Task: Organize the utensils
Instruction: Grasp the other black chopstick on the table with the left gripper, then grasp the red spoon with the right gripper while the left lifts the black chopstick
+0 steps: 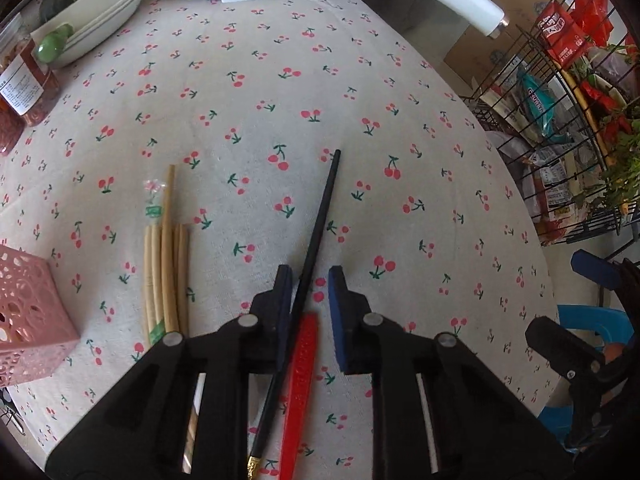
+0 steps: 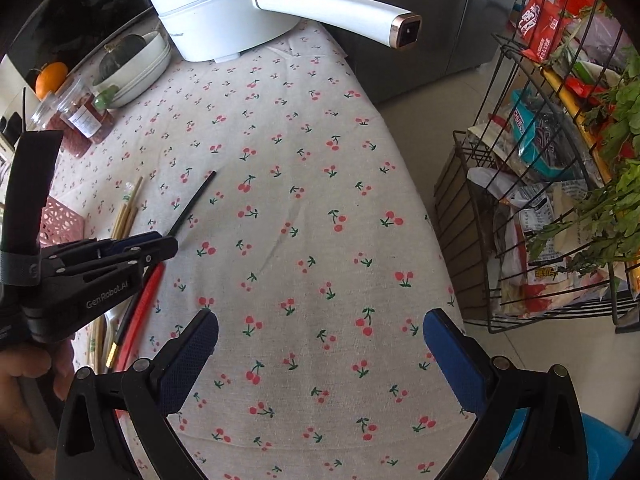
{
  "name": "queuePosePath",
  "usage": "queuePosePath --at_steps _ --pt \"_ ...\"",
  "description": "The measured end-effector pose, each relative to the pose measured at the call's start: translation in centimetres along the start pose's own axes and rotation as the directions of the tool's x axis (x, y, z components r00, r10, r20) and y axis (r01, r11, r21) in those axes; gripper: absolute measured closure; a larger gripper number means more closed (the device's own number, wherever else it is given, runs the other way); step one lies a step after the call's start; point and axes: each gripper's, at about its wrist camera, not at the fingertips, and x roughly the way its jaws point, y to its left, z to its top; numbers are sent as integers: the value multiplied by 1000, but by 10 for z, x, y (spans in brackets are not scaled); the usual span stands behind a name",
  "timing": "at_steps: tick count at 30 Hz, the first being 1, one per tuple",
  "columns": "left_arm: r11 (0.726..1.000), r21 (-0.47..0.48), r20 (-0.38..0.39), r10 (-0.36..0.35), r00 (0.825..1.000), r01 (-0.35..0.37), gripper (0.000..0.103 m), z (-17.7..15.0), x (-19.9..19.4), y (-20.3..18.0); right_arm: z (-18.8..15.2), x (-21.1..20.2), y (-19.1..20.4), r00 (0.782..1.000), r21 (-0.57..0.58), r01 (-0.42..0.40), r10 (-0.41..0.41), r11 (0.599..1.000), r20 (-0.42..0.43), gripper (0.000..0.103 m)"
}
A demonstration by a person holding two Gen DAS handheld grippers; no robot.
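The left gripper has its jaws narrowed around a black chopstick low in the frame centre, but a gap still shows on the right pad, so I'd say it is not yet pinched. A red chopstick lies just beside it, probably next to be gathered. Bamboo chopsticks sit grouped at lower left near a pink basket, likely their destination. The right gripper hangs wide and empty over bare cherry-print tablecloth. A white pot stands at the top; a wire rack fills the right.
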Motion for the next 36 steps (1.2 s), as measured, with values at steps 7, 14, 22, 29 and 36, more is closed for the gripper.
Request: queuePosePath --at_steps 7,14,22,29,36 --pt "993 59 20 102 995 -103 96 -1 0 -8 -1 7 -1 1000 22 -17 18 1000 -26 0" --pt "995 54 157 77 985 -86 97 -28 -62 7 -7 8 17 999 -32 -9 7 999 -43 0" --pt "997 16 320 65 945 -74 97 -76 -140 35 -14 8 57 997 -70 -51 46 996 -66 0" --pt "999 -16 387 50 921 -48 97 -110 -165 62 -21 19 100 995 -142 -43 30 989 -90 0" --pt "999 -43 392 37 919 -22 96 -125 -176 90 -20 39 135 989 -158 -77 55 984 -141 15"
